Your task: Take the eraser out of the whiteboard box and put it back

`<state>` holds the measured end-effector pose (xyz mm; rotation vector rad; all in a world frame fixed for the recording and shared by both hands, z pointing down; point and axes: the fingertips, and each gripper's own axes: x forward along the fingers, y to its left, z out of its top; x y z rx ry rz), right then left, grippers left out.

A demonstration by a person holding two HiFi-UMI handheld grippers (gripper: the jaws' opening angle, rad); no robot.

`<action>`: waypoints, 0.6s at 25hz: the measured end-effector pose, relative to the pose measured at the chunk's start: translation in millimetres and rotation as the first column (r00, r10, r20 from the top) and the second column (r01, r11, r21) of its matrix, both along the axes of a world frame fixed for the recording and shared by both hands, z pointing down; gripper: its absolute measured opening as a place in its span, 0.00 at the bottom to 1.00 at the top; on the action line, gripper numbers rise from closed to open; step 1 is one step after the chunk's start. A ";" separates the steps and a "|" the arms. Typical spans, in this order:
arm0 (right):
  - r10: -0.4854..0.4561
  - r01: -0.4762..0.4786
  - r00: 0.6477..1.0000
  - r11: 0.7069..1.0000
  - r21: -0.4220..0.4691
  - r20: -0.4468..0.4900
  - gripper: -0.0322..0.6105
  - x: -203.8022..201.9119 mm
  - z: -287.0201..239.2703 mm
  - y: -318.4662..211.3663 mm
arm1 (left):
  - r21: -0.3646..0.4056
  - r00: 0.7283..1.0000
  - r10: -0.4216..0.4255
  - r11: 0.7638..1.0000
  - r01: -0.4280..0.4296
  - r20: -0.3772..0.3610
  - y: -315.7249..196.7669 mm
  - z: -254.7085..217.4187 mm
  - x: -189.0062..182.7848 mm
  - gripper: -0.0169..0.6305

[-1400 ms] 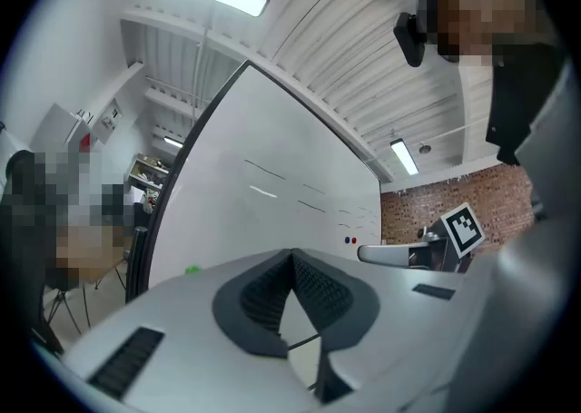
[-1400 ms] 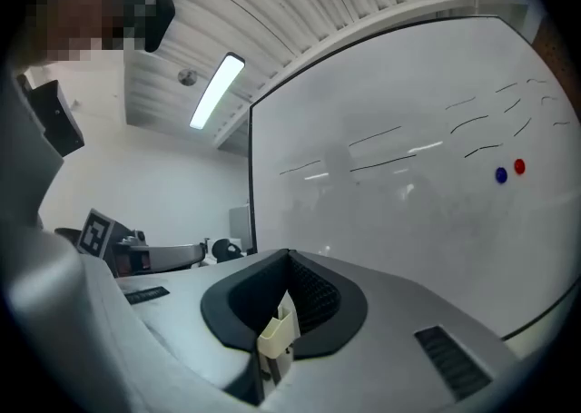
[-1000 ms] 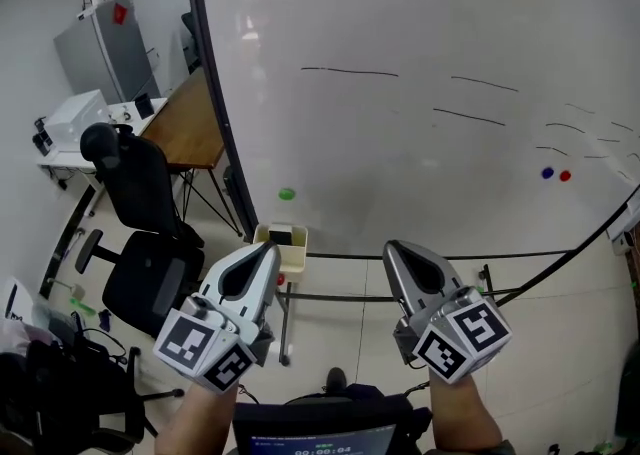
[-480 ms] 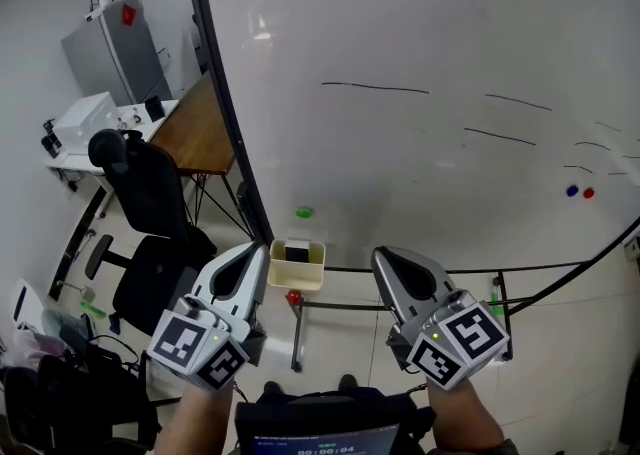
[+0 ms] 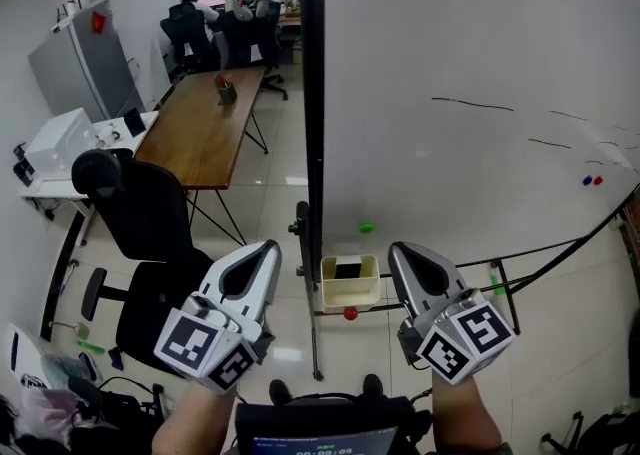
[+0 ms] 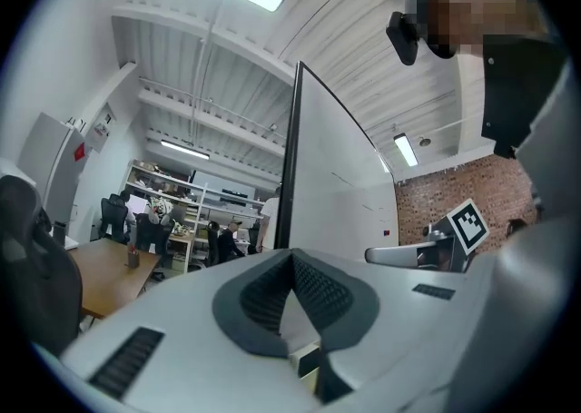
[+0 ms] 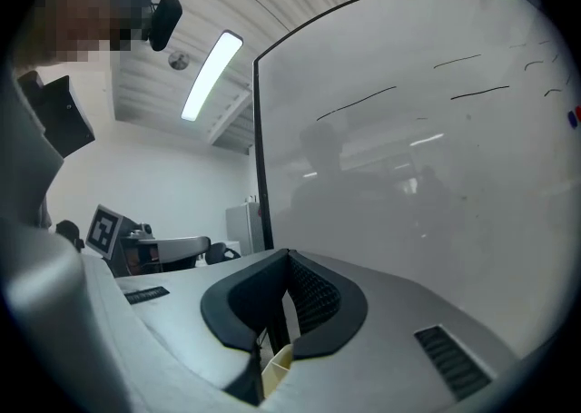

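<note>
A pale yellow whiteboard box [image 5: 351, 292] hangs at the board's lower left corner, and the black eraser [image 5: 348, 269] lies inside it. In the head view the box sits between my two grippers, beyond their tips. My left gripper [image 5: 271, 247] is to its left and my right gripper [image 5: 396, 249] to its right, both shut, level and holding nothing. A corner of the box [image 6: 307, 361] shows under the left gripper [image 6: 292, 256] in the left gripper view. In the right gripper view the box [image 7: 276, 362] peeks out below the right gripper [image 7: 289, 257].
The whiteboard [image 5: 470, 63] fills the right side, with a black frame post [image 5: 313, 143], a green magnet [image 5: 367, 228] and a red magnet [image 5: 350, 313]. To the left are a black office chair [image 5: 140, 213], a wooden table [image 5: 205, 123] and a grey fridge [image 5: 70, 63].
Both grippers and my view have shifted left along the board. The box has gone from beside the left gripper to between the two. The room behind the board's left edge now shows.
</note>
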<state>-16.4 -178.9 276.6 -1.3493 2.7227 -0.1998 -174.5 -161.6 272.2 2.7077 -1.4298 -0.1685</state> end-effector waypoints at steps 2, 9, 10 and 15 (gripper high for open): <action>0.041 -0.041 0.999 0.999 -0.005 -0.008 0.08 -16.2 5.6 -5.5 | -0.011 0.999 0.032 0.999 -0.032 0.002 -7.8 8.8 -18.4 0.07; 0.121 -0.121 0.992 0.993 -0.006 -0.038 0.08 -42.7 4.5 -12.3 | -0.052 0.998 0.067 0.996 -0.068 -0.019 -27.1 24.6 -52.2 0.07; 0.130 -0.130 0.990 0.992 0.000 -0.047 0.08 -43.5 3.3 -13.0 | -0.052 0.998 0.061 0.997 -0.063 -0.023 -28.4 23.2 -53.4 0.07; 0.151 -0.153 0.987 0.988 -0.024 -0.062 0.16 -38.5 8.8 -23.8 | -0.037 0.998 0.054 0.998 -0.055 -0.025 -30.2 15.4 -47.1 0.07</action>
